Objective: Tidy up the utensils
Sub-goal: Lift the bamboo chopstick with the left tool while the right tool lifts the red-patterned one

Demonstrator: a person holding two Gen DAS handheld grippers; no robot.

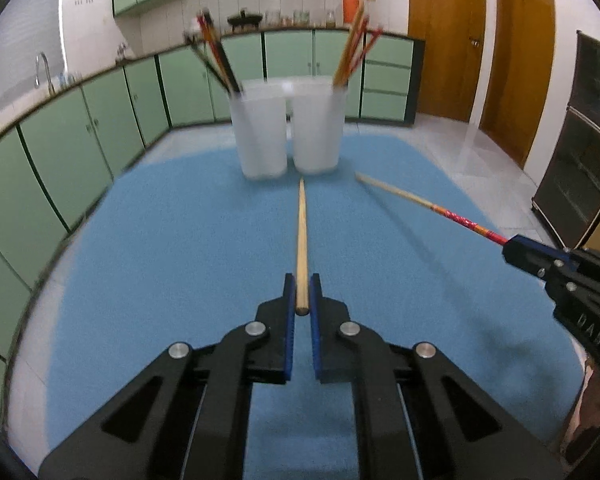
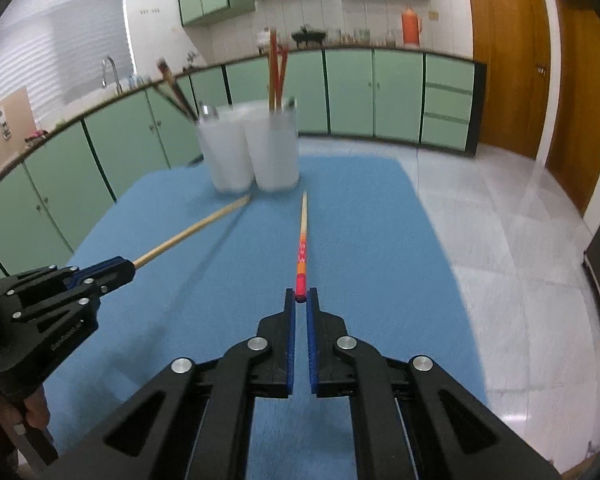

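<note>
My left gripper (image 1: 301, 285) is shut on the butt end of a plain wooden chopstick (image 1: 301, 240) that points at two frosted white cups (image 1: 288, 128) on the blue mat (image 1: 180, 260). My right gripper (image 2: 301, 298) is shut on the red end of a red-handled chopstick (image 2: 302, 240), also aimed at the cups (image 2: 256, 148). Both chopsticks are held above the mat. The left cup (image 1: 260, 132) holds dark chopsticks; the right cup (image 1: 318, 128) holds red and wooden ones. Each gripper shows in the other's view, the right gripper (image 1: 516, 250) and the left gripper (image 2: 120, 270).
The mat covers a table with pale floor tiles (image 2: 500, 220) beyond its right edge. Green kitchen cabinets (image 1: 80, 140) run behind and to the left. Wooden doors (image 1: 520, 60) and a dark cabinet (image 1: 580, 160) stand at the right.
</note>
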